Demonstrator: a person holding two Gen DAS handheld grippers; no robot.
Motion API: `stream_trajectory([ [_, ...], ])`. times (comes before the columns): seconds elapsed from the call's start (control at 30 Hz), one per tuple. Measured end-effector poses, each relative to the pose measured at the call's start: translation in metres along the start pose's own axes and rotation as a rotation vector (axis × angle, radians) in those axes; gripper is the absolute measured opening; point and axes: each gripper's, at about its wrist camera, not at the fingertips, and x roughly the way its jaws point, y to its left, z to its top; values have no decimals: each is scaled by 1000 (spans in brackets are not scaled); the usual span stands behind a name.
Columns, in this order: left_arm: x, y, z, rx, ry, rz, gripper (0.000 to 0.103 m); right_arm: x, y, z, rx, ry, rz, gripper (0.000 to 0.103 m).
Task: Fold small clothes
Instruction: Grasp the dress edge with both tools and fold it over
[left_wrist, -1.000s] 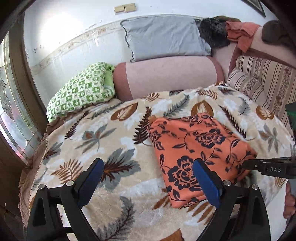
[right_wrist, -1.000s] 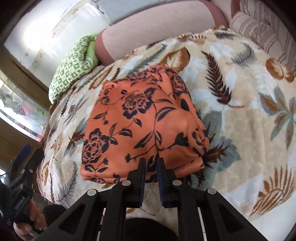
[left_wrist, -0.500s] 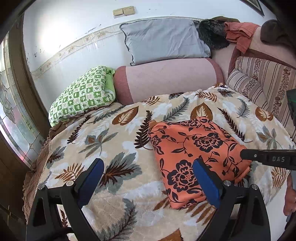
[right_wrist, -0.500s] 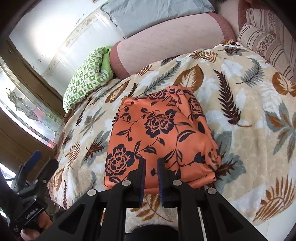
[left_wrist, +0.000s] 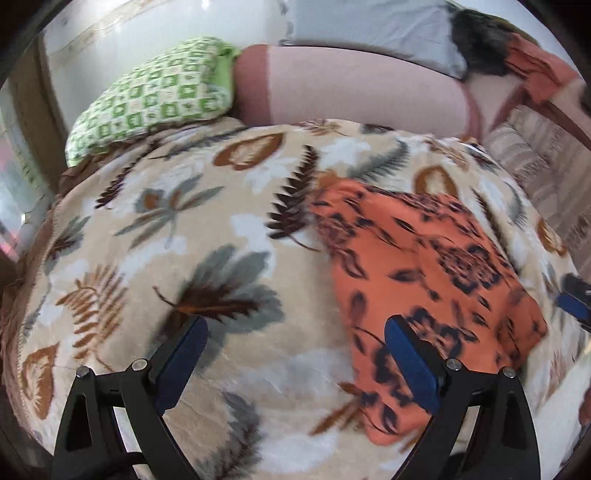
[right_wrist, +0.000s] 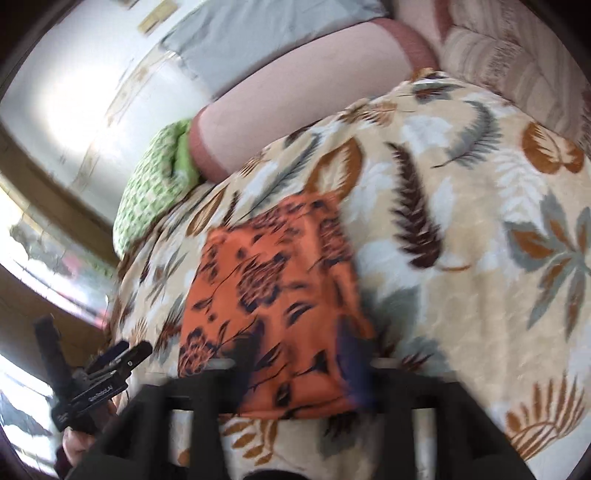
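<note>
A folded orange cloth with dark flowers (left_wrist: 424, 280) lies on the leaf-patterned blanket (left_wrist: 207, 236); it also shows in the right wrist view (right_wrist: 273, 295). My left gripper (left_wrist: 291, 354) is open and empty, low over the blanket, its right finger over the cloth's near left edge. My right gripper (right_wrist: 295, 350) is blurred by motion, jaws apart, hovering at the cloth's near edge with nothing between them. The left gripper shows at the lower left of the right wrist view (right_wrist: 122, 354).
A green checked pillow (left_wrist: 155, 96), a pink bolster (left_wrist: 354, 88) and a grey pillow (left_wrist: 369, 26) lie against the wall. A striped cushion (right_wrist: 517, 55) sits at the right. A window (right_wrist: 44, 258) is on the left.
My right gripper has opened from shut and shifted at the cloth's near edge. My left gripper has dropped lower and closer to the blanket. The cloth lies as before.
</note>
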Motion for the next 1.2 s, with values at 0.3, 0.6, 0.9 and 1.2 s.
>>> stream_trajectory([
  [0.3,-53,-13,8,18,-149,67,97,-29,48,7,-165,-155,-19,75],
  [0.6,-103,-20,-4,42,-202,10,99,-56,101,-33,-299,-227,-144,75],
  [0.9,24,-7,-14,-38,87,-210,99,16,-4,13,-76,13,-46,75],
  [1.2,115,-29,10,-215,297,-549,95,109,-44,34,91,200,96,89],
])
